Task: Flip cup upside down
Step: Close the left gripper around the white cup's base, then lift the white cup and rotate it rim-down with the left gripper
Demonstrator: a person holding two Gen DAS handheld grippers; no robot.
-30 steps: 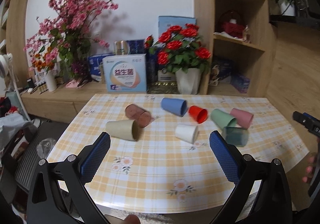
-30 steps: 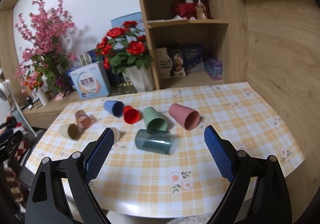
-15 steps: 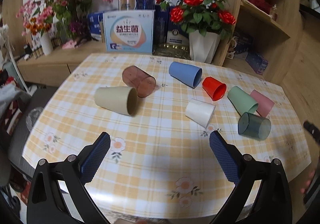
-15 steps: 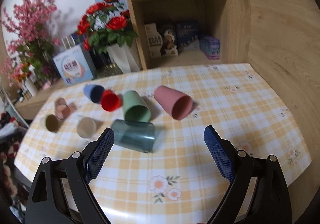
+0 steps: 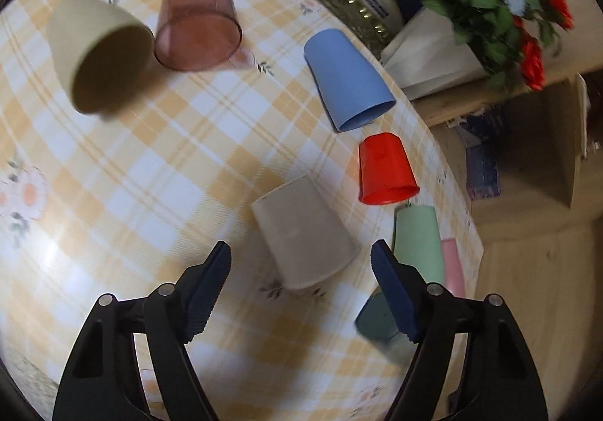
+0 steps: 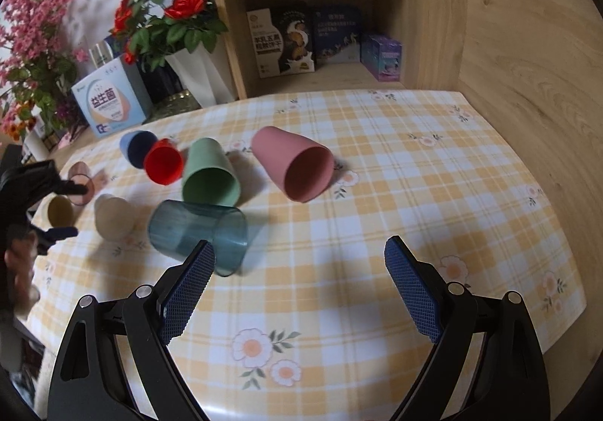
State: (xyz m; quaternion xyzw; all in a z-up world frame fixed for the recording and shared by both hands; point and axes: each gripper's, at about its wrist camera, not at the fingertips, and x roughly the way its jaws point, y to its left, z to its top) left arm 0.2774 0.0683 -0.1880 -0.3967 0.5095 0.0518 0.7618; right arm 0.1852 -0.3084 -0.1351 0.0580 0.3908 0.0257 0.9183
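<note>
white cup (image 5: 305, 232), red cup (image 5: 386, 168), yellow-checked floral tablecloth (image 6: 377, 195)

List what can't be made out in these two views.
- Teal cup, left wrist view: partly behind the left gripper's finger, blurred.
- Pink cup, left wrist view: only a sliver shows past the green cup.
- Blue cup, right wrist view: the red cup covers part of it.
- Beige cup, right wrist view: small, and dark gear at the frame edge overlaps it.

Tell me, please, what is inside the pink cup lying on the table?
The pink cup lies on its side, mouth toward the right-wrist camera; the visible interior looks empty. The lower inner wall is shadowed.
</note>
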